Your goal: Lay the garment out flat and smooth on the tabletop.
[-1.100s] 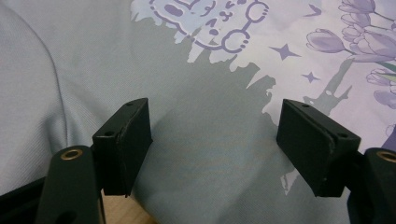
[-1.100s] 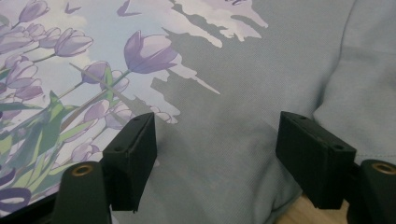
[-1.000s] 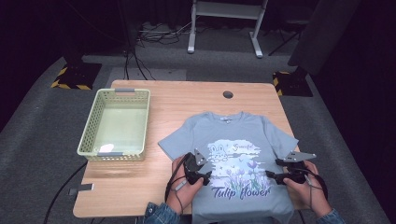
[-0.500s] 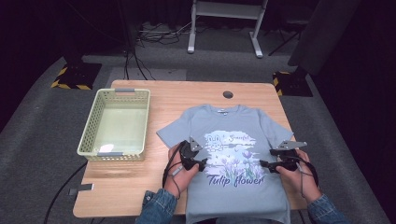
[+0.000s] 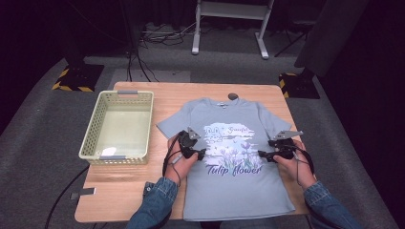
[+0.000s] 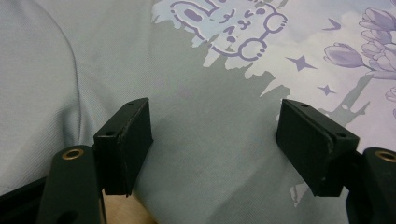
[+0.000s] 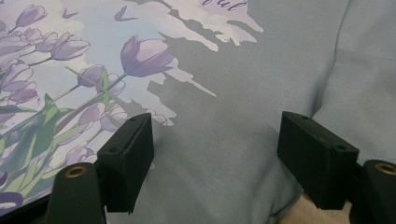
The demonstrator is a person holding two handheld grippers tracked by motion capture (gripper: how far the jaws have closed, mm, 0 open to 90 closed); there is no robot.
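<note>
- At the left end of the counter [image 5: 119,191] stands a pale green plastic basket [image 5: 93,129]. It is almost empty: what looks like a small white slip or label lies near its front wall, too small to read. It is well apart from both claws and has not shifted over the last second.
- Just right of the basket, the left claw [image 5: 200,153] hovers over the left side of the grey-blue T-shirt [image 5: 239,191]. Its jaws stand wide with nothing between them; in the left gripper view only flat cloth shows beneath.
- Across the last second both hands have travelled from the lower part of the shirt up toward the chest print, each keeping to its own side.
- The T-shirt lies flat, print up, on the right half of the counter, collar toward the far edge and hem at the near edge.
- At the shirt's right side the right claw [image 5: 263,154] is likewise spread, gripping nothing.
- My reading: the hands are moving into place for a grasp near the sleeves, likely to begin a fold; no cloth is lifted yet.
</note>
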